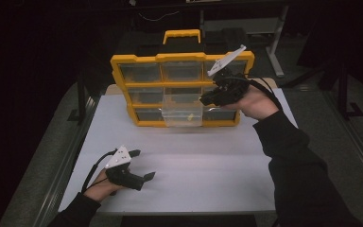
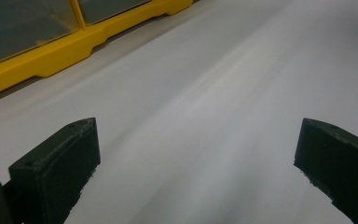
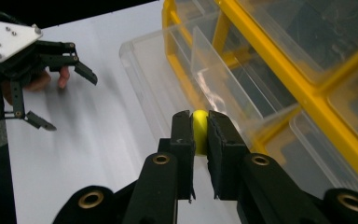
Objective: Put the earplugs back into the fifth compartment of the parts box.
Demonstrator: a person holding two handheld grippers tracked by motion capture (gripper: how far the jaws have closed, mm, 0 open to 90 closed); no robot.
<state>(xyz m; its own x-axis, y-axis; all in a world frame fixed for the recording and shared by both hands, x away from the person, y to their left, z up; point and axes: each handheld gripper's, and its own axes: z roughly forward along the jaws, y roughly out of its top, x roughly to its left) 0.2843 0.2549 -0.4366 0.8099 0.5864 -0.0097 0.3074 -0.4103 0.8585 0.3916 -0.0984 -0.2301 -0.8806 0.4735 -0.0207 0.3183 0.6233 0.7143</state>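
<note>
The right gripper [image 3: 200,128] is clamped on a small yellow piece [image 3: 199,127], lifted above the pulled-out clear drawer [image 1: 182,113] at twelve o'clock. Picking looks done; placing remains. The left gripper [image 1: 142,165] rests spread wide and empty on the table [image 1: 208,165] at seven o'clock.

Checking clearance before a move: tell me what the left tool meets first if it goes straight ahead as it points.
Mostly bare white table. The left tool is open, and the yellow drawer cabinet lies off to one side, probably missed, though depth is unclear.

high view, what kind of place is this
Probably a workshop or lab bench: a white table in a dark room, a yellow parts organizer with clear drawers, and metal frame legs behind it.
</note>
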